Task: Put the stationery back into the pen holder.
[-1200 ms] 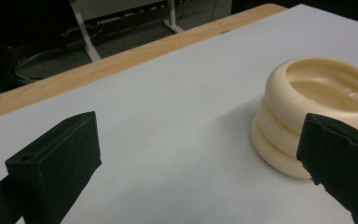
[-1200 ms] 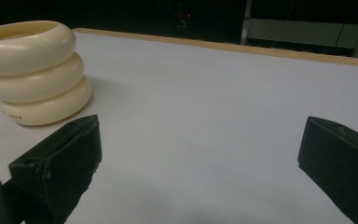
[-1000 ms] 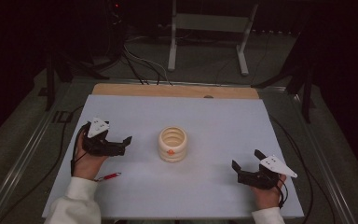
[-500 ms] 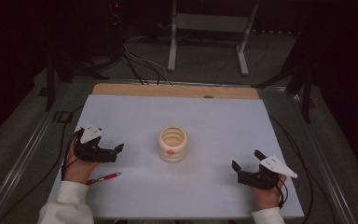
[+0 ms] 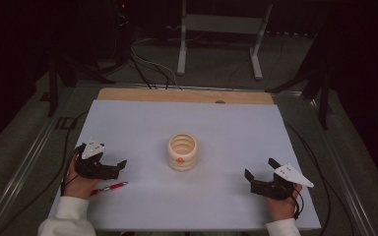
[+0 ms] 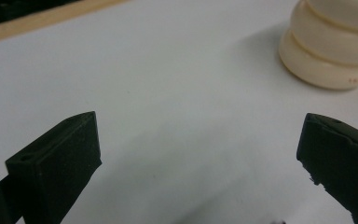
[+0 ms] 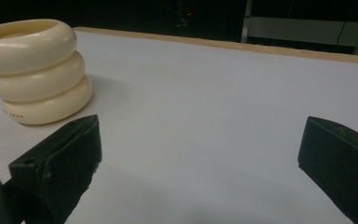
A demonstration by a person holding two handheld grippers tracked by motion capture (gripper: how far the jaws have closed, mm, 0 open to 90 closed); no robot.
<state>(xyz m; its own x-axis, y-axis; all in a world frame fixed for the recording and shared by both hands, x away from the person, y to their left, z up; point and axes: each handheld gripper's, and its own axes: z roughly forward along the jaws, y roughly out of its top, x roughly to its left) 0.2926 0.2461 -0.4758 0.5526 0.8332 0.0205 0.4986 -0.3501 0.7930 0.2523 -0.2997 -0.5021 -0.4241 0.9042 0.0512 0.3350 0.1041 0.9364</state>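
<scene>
A cream holder (image 5: 182, 152), shaped like three stacked rings and open at the top, stands in the middle of the white table mat (image 5: 216, 128). It has a small orange mark on its near side. My left gripper (image 5: 119, 168) rests open near the left edge, pointing at the holder (image 6: 331, 51), with nothing between its jaws (image 6: 200, 140). A red pen (image 5: 109, 188) lies on the mat just in front of that hand. My right gripper (image 5: 259, 168) stands open at the near right with empty jaws (image 7: 200, 144). The holder (image 7: 37, 70) is off to its left.
A wooden strip (image 5: 184, 96) borders the mat's far edge. Beyond the table, a metal stand (image 5: 216, 29) and cables (image 5: 147, 69) lie on the dark floor. Cables also run along both sides of the table.
My left gripper has drawn back to the near left, away from the holder. The pen, the holder and the right gripper have stayed put.
</scene>
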